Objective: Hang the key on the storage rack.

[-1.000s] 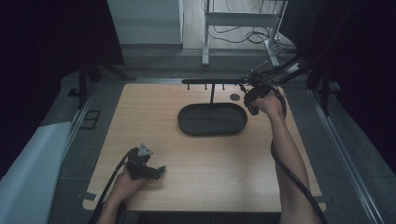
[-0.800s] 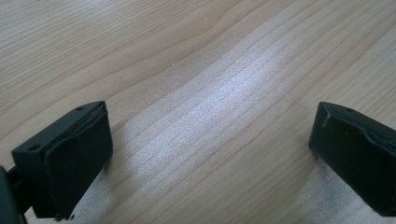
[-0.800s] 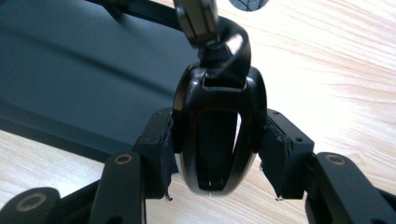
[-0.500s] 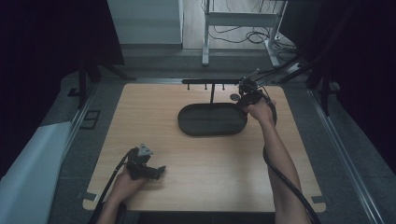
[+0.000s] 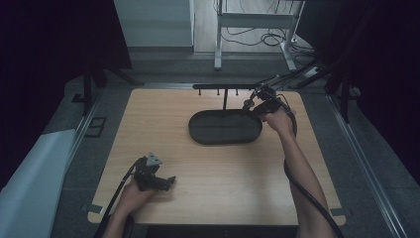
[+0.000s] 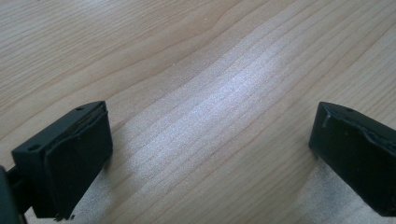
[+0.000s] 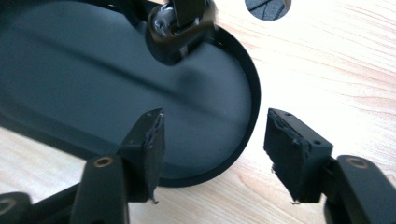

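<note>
A black oval tray lies at the middle back of the wooden table. My right gripper hovers at its right end. In the right gripper view the jaws stand apart and have just been opening. The tray's rim runs through the gap without touching either pad. My left gripper rests on the table near the front left. In the left gripper view it is open over bare wood, with nothing between its jaws.
A black T-shaped rack with small hooks rises from the tray's back edge, and its post base is close ahead of the right jaws. A round hole pierces the tabletop beside it. Dark curtains and a floor rail surround the table.
My right hand has shifted left from beside the tray to its right end. The left hand and the tray have stayed put.
</note>
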`<state>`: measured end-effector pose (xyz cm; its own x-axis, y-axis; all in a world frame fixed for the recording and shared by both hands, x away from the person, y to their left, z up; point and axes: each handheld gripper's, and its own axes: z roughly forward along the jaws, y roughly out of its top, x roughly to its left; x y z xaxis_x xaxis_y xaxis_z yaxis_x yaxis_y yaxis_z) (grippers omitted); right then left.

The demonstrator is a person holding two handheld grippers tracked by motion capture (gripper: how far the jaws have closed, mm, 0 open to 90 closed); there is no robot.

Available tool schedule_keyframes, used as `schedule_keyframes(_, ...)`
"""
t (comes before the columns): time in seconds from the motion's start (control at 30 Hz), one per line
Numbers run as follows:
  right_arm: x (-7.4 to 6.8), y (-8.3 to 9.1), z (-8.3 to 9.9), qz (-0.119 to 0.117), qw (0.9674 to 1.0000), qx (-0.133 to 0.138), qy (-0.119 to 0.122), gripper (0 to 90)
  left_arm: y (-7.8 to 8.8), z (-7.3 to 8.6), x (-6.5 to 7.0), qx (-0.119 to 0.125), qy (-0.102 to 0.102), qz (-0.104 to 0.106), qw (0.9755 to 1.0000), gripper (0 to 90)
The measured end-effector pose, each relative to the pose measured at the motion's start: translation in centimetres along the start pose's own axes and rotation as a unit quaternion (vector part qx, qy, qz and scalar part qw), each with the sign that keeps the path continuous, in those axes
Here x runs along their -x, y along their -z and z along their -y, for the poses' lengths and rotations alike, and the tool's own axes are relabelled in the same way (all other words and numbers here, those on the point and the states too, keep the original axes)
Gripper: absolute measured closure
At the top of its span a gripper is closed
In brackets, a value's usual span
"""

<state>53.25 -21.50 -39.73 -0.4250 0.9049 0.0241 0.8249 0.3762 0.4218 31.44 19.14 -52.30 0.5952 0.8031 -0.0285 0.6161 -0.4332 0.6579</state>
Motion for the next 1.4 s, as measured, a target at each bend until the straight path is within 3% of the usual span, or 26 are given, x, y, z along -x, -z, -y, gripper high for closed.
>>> schedule_keyframes(0.27,-0.5,1.2,1.1,-0.017,0.9997,0.002,0.017,25.3,0.0,0.0,0.0,-0.001,0.000,0.000,1.0000,0.0)
schedule_keyframes(0.33,-0.8,1.4,1.7,-0.016,0.9992,-0.005,0.037,20.0,0.0,0.0,0.0,-0.001,0.001,0.000,1.0000,0.0)
schedule_keyframes(0.57,-1.2,1.8,2.9,-0.009,0.9974,0.002,0.072,13.6,0.0,0.0,0.0,-0.001,0.000,0.000,1.0000,0.0)
schedule_keyframes(0.8,-1.4,2.9,3.7,-0.014,0.9965,0.014,0.081,11.4,0.0,0.0,0.0,0.001,0.003,0.000,1.0000,0.0)
schedule_keyframes(1.07,-1.5,3.5,4.8,-0.014,0.9956,0.014,0.092,4.6,0.0,0.0,0.0,0.001,0.003,0.000,1.0000,0.0)
schedule_keyframes(1.4,-1.4,3.6,6.5,-0.020,0.9948,0.008,0.100,2.1,0.0,0.0,0.0,0.001,0.002,0.000,1.0000,0.0)
